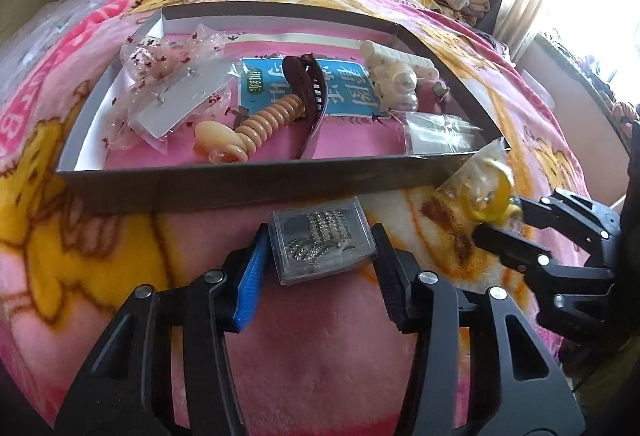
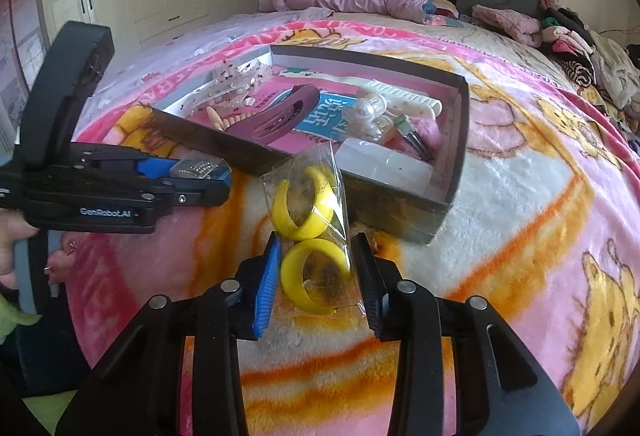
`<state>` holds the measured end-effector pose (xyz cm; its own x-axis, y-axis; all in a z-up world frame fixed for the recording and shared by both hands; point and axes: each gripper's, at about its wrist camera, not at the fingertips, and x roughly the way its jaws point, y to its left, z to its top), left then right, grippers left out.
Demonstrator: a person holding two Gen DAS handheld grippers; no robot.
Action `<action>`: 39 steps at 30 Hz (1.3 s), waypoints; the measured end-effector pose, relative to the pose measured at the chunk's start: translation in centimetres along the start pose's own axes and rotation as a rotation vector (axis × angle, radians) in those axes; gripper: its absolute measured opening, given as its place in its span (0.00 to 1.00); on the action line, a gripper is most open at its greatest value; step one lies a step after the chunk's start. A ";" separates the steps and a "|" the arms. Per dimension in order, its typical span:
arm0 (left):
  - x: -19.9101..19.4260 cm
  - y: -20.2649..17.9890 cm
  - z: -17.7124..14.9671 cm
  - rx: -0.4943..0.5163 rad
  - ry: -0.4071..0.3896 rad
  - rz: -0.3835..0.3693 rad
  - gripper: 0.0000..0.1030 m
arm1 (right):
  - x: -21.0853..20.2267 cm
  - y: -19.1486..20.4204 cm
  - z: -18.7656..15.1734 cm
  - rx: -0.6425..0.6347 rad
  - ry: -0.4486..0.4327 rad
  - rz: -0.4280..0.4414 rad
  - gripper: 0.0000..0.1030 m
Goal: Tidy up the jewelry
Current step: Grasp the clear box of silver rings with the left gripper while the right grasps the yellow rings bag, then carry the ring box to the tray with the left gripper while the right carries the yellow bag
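- Holding a small clear case (image 1: 322,245) of sparkly jewellery, the left gripper (image 1: 320,250) has its two fingers closed against the case's short ends, above the pink blanket (image 1: 320,368).
- The right gripper (image 2: 316,276) is clamped on a clear packet of yellow hoop earrings (image 2: 310,232); the packet stands up out of the fingers, long axis pointing forward and up.
- Both loads sit just outside the near wall of the grey tray (image 1: 224,184), which already holds a brown hair clip (image 1: 310,96), a beige spiral tie (image 1: 268,122), white rollers (image 1: 396,70) and other packets.
- The tray lies straight ahead of the left gripper, and ahead and slightly right of the right one; its long axis runs across the left gripper's view.
- The packet's top nearly touches the tray's near corner (image 2: 276,160), so the right hand looks nearer to dropping in; it likely must rise over the wall first.
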<state>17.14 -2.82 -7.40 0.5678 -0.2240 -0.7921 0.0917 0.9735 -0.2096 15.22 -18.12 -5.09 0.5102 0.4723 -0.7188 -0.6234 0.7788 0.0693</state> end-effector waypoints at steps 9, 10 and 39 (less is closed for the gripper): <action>-2.5 -0.2 -0.2 0.024 -0.045 -0.025 0.40 | -2.1 -0.2 0.3 0.025 -0.030 0.013 0.34; -2.8 0.0 -0.1 0.020 -0.052 -0.027 0.40 | -2.2 -0.2 0.5 0.024 -0.032 0.011 0.34; -5.6 6.2 2.3 -0.087 -0.156 0.057 0.40 | -0.6 1.1 5.7 0.054 -0.110 -0.012 0.34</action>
<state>16.39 4.59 -2.90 0.6904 -0.1523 -0.7072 -0.0112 0.9752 -0.2209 17.53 -15.20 -0.63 0.5812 0.5027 -0.6399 -0.5855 0.8045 0.1002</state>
